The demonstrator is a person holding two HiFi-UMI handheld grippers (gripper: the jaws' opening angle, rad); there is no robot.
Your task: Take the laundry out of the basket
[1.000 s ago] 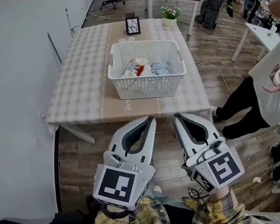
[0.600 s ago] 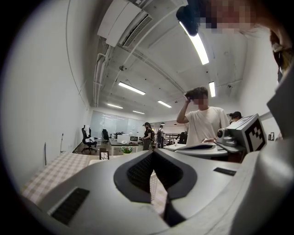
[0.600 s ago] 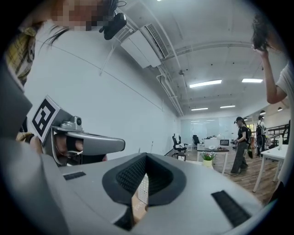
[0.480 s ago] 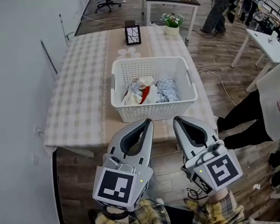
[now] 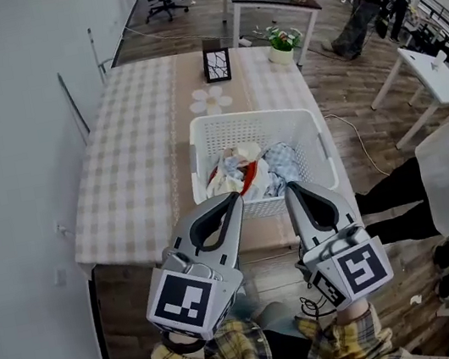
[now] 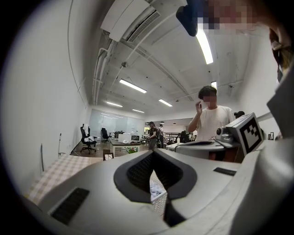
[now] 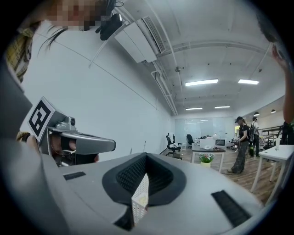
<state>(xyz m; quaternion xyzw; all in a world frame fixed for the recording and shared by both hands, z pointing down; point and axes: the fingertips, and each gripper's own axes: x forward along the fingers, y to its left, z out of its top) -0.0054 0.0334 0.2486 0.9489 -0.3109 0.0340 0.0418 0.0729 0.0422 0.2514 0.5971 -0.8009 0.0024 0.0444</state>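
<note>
The left gripper at 11 o'clock and the right gripper at 1 o'clock are both shut tight and hold nothing. Just past their tips, at 12 o'clock, the basket sits on the table. The laundry lies inside it. Farther off stand a frame and, at 1 o'clock, a plant.

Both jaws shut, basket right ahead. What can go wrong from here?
1. The left gripper and right gripper are both shut and empty; reaching in like this would likely shove the laundry, not grasp it.
2. The basket sits near the table edge; snagging its mesh wall might drag it off.
</note>
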